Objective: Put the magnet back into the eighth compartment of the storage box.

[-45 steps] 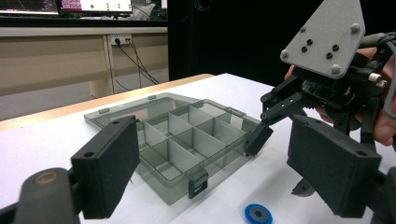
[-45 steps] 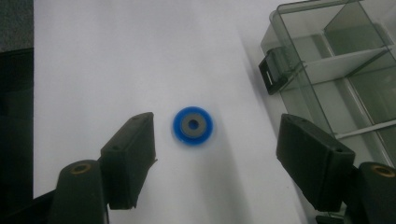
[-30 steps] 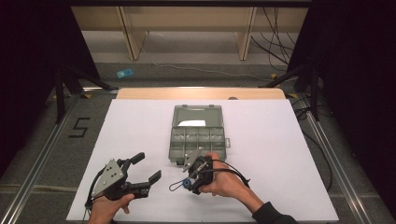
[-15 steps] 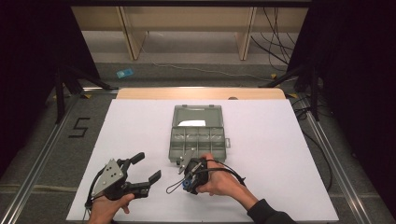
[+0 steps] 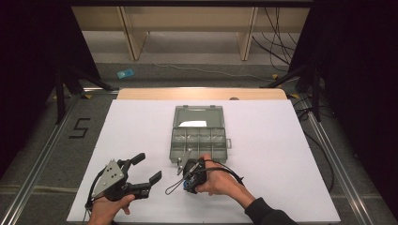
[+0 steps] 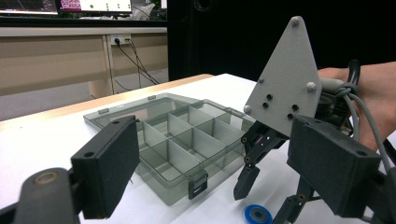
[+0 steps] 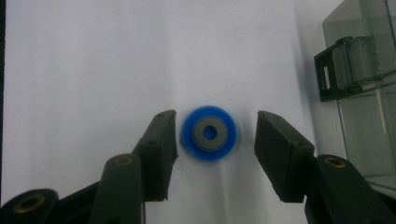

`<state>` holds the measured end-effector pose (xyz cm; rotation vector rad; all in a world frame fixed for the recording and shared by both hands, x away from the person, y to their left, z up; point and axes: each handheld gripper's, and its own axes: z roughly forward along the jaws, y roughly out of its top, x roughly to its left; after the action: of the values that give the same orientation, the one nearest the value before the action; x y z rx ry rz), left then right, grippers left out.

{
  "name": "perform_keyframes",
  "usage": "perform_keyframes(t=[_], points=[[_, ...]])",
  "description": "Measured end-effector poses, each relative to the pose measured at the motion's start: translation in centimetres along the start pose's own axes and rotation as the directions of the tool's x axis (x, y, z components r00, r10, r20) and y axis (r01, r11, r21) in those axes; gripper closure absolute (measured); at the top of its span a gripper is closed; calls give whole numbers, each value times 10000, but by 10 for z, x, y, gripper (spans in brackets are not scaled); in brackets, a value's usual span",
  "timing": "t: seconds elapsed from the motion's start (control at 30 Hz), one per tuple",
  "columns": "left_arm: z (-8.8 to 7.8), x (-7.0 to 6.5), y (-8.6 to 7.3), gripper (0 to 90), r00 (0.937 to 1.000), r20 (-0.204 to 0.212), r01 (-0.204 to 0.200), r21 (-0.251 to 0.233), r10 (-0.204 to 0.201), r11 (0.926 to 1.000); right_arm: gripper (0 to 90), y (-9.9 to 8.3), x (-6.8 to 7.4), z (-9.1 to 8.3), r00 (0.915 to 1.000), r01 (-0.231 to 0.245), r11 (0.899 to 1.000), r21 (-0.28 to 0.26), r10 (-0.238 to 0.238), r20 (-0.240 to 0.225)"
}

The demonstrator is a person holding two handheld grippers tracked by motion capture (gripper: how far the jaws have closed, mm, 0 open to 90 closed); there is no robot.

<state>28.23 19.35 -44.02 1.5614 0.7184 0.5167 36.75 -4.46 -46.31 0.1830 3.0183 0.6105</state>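
Straddling the blue disc [image 7: 208, 133], the right gripper [image 7: 215, 140] points straight down at the white table [image 5: 291, 154]; disc lies flat between the jaws, left pad nearly at its rim, right pad a gap off at 3 o'clock; jaws half-narrowed, have just been closing, not yet pressing. Disc is round, no long axis to align. It sits just off the compartment box [image 5: 199, 140], near the latch, box at 12 o'clock in the high view. Left gripper [image 5: 141, 169] rests at 9 o'clock, well apart, jaws wide, holding nothing; right hand [image 5: 220, 180] is the nearer.
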Motion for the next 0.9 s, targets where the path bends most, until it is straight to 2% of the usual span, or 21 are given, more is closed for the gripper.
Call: perform_keyframes(t=[0.03,0.17,0.53,0.77,0.9], points=[[1,0,0,164,10000,60,10,-103,-10,9999,498,0,0,1,10000,35,10000,7,-35,10],[0,0,0,164,10000,2,-11,-11,11,10000,531,2,0,3,9999,139,9998,170,-139,7],[0,0,0,164,10000,8,-17,-8,17,10000,611,3,-2,4,9995,-183,9993,327,191,-244],[0,0,0,164,10000,22,-21,-32,21,10000,623,4,-2,3,9996,-163,9993,338,170,-212],[-1,0,0,164,10000,7,-7,-41,7,10000,623,2,-5,-2,9997,-208,9997,113,209,-111]])
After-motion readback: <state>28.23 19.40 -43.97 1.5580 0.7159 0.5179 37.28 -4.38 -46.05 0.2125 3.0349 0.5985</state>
